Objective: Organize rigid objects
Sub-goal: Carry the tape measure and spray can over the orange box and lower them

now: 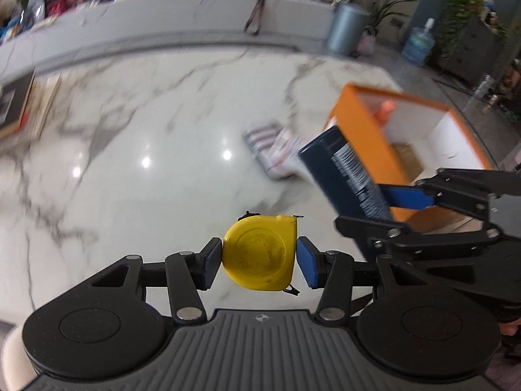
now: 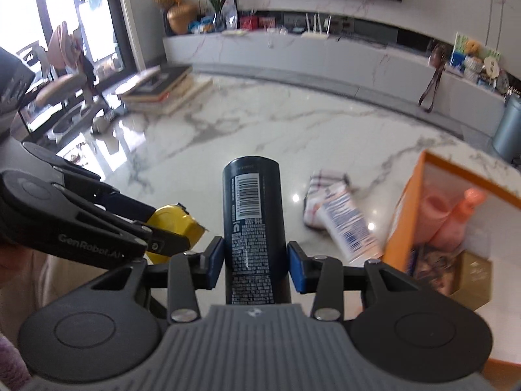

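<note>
My left gripper is shut on a yellow tape measure and holds it above the marble table. It also shows in the right wrist view, at the left. My right gripper is shut on a dark blue bottle with a barcode label, held lengthwise along the fingers. In the left wrist view the bottle hangs beside the orange box, to the right of the tape measure. The orange box is open at the top, with pink bottles and a gold box inside.
A white and blue tube lies on a striped cloth just left of the orange box. A stack of books sits at the table's far left. A grey bin stands on the floor beyond the table.
</note>
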`<state>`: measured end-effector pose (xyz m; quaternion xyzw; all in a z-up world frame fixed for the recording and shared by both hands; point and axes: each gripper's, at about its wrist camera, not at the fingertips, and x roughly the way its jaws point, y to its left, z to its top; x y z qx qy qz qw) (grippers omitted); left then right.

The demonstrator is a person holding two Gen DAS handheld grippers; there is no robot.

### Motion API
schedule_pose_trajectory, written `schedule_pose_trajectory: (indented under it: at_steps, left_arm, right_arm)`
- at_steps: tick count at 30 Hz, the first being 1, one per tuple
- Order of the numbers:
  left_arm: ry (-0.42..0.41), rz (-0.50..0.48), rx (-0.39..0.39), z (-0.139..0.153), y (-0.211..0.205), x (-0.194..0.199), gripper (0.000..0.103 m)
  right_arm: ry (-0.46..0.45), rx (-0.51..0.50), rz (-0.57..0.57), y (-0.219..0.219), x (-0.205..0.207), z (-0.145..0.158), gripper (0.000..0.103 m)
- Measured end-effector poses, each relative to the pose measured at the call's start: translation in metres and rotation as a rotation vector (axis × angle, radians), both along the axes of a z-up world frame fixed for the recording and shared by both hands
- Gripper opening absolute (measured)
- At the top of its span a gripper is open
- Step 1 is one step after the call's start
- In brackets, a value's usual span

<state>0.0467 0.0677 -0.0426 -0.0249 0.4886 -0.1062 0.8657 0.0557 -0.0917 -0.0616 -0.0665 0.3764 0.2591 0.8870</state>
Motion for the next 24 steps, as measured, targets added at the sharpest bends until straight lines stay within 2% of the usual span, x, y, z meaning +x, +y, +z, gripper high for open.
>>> schedule_pose_trajectory:
  at_steps: [3, 8, 14, 18, 24]
  left_arm:
    - [-0.042, -0.029, 0.024, 0.023, -0.019, 0.004, 0.057]
    - [-0.103, -0.103, -0.005, 0.050, -0.050, 0.013, 0.057]
    - [-0.135, -0.223, -0.003, 0.061, -0.096, 0.029, 0.057]
    - [-0.118, -0.276, 0.006, 0.056, -0.120, 0.041, 0.057]
    - [-0.065, -0.312, 0.013, 0.043, -0.140, 0.063, 0.057]
  right_arm:
    - [-0.045, 0.020, -0.013, -0.016, -0.004, 0.020, 0.043]
    - [-0.129, 0.004, -0.026, -0.048, -0.007, 0.054, 0.043]
    - [-0.189, -0.080, -0.036, -0.095, 0.001, 0.076, 0.043]
    - [-0.182, -0.145, -0.051, -0.126, 0.014, 0.070, 0.043]
    - [-0.071, -0.251, -0.003, -0.164, 0.048, 0.038, 0.043]
